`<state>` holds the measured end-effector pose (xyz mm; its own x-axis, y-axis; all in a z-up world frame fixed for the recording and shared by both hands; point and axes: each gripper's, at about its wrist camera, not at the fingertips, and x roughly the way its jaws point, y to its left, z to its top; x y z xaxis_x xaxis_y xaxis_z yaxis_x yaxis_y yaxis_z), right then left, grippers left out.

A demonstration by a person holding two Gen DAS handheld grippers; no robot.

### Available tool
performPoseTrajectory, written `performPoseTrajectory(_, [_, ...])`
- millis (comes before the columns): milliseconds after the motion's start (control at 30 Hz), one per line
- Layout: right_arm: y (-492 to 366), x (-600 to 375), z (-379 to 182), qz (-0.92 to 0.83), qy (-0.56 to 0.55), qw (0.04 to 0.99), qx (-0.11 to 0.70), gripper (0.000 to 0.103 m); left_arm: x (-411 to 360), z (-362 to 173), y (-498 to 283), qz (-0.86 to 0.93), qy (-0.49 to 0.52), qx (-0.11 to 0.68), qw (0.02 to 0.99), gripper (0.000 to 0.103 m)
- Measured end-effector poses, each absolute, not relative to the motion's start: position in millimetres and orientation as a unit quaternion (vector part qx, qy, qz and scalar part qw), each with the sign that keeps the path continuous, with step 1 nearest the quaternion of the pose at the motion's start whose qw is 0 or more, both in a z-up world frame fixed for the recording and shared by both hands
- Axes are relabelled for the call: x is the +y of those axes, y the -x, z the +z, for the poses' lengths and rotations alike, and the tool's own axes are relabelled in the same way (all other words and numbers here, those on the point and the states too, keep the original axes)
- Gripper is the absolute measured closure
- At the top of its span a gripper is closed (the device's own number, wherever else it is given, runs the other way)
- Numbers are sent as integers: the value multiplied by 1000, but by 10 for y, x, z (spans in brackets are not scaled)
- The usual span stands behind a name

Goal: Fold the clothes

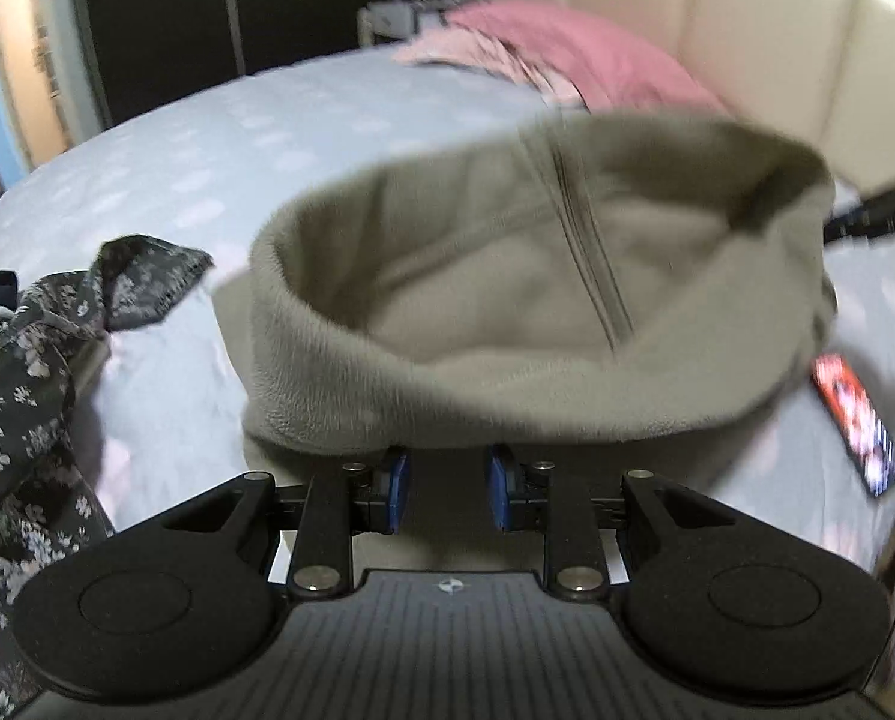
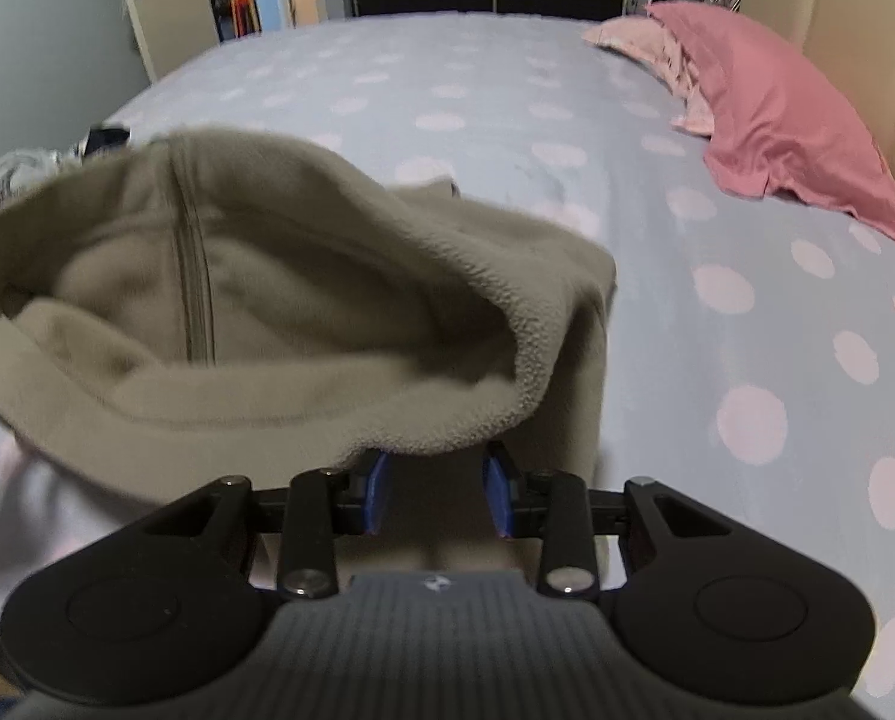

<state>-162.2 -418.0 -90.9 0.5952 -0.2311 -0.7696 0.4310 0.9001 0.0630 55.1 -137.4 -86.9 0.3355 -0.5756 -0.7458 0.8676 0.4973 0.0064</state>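
A beige fleece garment (image 1: 507,312) with a zipper hangs open above the bed, its hem stretched between both grippers. My left gripper (image 1: 447,483) is under the near hem edge; the blue pads (image 1: 396,480) stand apart and the fleece hides their tips. In the right wrist view the same fleece (image 2: 267,312) fills the left and centre. My right gripper (image 2: 438,480) sits under the hem's right corner, pads (image 2: 498,492) apart, tips covered by fabric. Whether either grips the cloth is hidden.
The bed has a light blue sheet with pale pink dots (image 2: 747,312). A pink pillow (image 2: 777,114) lies at the headboard (image 1: 765,54). A dark floral garment (image 1: 33,372) lies at the left. A phone (image 1: 855,420) lies at the right.
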Motion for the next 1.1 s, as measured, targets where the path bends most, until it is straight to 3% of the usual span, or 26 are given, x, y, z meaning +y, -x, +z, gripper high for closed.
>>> performPoseTrajectory(333, [1304,-4296,-684,-264,-125,892,345,66,-1405,-535,-1151,-379,-96,340,855,78])
performPoseTrajectory(467, [1272,-4353,-657,-282,-125,893,328,63,-1355,-496,-1257,-376,-95,333,859,61])
performPoseTrajectory(800, [1293,-4514,-811,-277,-130,897,318,48,-1324,-792,-1440,-394,-112,373,833,50])
performPoseTrajectory(967, [1072,-4614,-899,-277,-134,898,314,48,-1427,-873,-1427,-408,-141,360,827,41])
performPoseTrajectory(1100, [876,-4755,-1000,-307,-149,886,313,48,-1472,-960,-1568,-393,-114,380,830,41])
